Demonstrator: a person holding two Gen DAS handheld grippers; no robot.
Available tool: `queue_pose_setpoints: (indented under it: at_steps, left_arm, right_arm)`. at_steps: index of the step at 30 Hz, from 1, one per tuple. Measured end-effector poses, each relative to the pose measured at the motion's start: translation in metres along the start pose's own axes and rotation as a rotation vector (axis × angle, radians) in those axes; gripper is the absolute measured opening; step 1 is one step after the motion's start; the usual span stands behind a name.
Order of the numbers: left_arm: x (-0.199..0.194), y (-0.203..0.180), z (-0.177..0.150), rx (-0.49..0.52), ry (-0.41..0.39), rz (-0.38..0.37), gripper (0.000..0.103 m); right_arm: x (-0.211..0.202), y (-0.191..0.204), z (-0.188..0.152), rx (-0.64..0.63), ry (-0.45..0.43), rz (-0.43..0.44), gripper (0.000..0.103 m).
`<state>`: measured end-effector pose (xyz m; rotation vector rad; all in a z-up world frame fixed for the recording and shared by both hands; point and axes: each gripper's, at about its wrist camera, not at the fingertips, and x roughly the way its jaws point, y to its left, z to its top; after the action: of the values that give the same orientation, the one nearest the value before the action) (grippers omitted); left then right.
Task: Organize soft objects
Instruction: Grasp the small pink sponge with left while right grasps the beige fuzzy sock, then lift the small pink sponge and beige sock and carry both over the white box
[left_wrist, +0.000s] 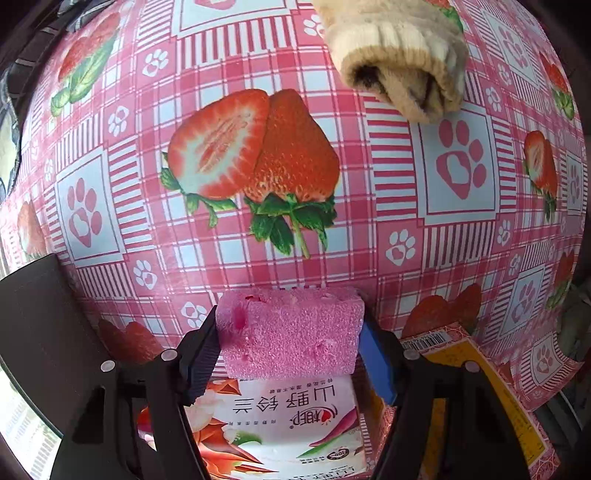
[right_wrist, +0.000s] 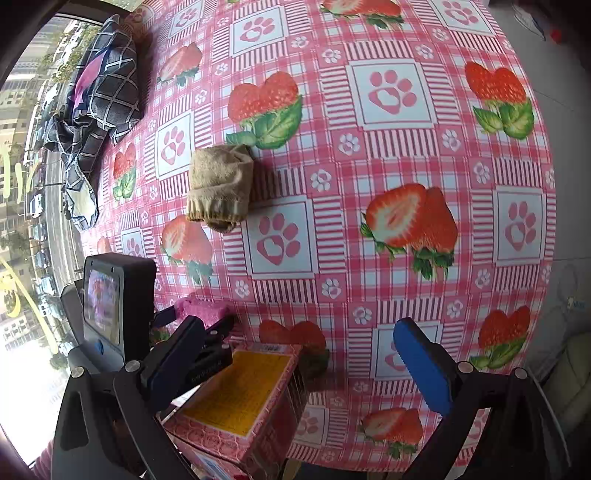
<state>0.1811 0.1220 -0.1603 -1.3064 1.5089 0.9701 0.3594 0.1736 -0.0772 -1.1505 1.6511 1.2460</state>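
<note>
A pink sponge block (left_wrist: 290, 328) sits between the pads of my left gripper (left_wrist: 290, 347), which touch both of its sides, so the gripper is shut on it. Under the sponge lies a white tissue pack (left_wrist: 288, 417) with a flower print. In the right wrist view the sponge (right_wrist: 201, 312) shows at the lower left, in the left gripper's fingers. My right gripper (right_wrist: 300, 326) stands wide open above a pink box (right_wrist: 240, 398), holding nothing. A rolled beige sock (left_wrist: 402, 62) (right_wrist: 219, 184) lies on the table farther off.
A pink checked tablecloth (left_wrist: 369, 236) with strawberries and paw prints covers the table. The box with the yellow label (left_wrist: 461, 369) stands at the near edge, right of the tissue pack. A dark plaid cloth (right_wrist: 99, 103) is bunched at the far left by a window.
</note>
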Motion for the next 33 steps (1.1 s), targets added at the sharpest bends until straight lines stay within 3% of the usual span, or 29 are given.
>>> queue_pose_setpoints:
  at_steps: [7, 13, 16, 17, 18, 20, 23, 33]
  left_arm:
    - [-0.021, 0.034, -0.014, -0.065, -0.097, -0.011, 0.072]
    - [-0.039, 0.060, -0.028, -0.097, -0.153, 0.010, 0.072]
    - [-0.049, 0.072, -0.028, -0.107, -0.168, 0.014, 0.072]
    - [-0.056, 0.080, -0.030, -0.108, -0.172, 0.014, 0.072]
    - [-0.057, 0.082, -0.031, -0.110, -0.177, 0.018, 0.072]
    - [-0.060, 0.083, -0.031, -0.106, -0.187, 0.023, 0.072]
    - [-0.068, 0.086, -0.028, -0.100, -0.203, 0.029, 0.072]
    - [-0.102, 0.078, -0.051, -0.082, -0.273, 0.023, 0.072]
  right_arm:
    - [0.023, 0.043, 0.043, -0.089, -0.052, -0.046, 0.103]
    - [0.060, 0.073, 0.070, -0.165, -0.048, -0.093, 0.103]
    - [0.077, 0.083, 0.074, -0.215, -0.033, -0.156, 0.101]
    - [0.080, 0.085, 0.073, -0.227, -0.034, -0.175, 0.087]
    - [0.082, 0.086, 0.072, -0.236, -0.031, -0.186, 0.064]
    - [0.086, 0.085, 0.070, -0.237, -0.013, -0.172, 0.042]
    - [0.079, 0.084, 0.063, -0.233, -0.052, -0.163, 0.028]
    - [0.019, 0.041, 0.035, -0.136, -0.158, -0.101, 0.028]
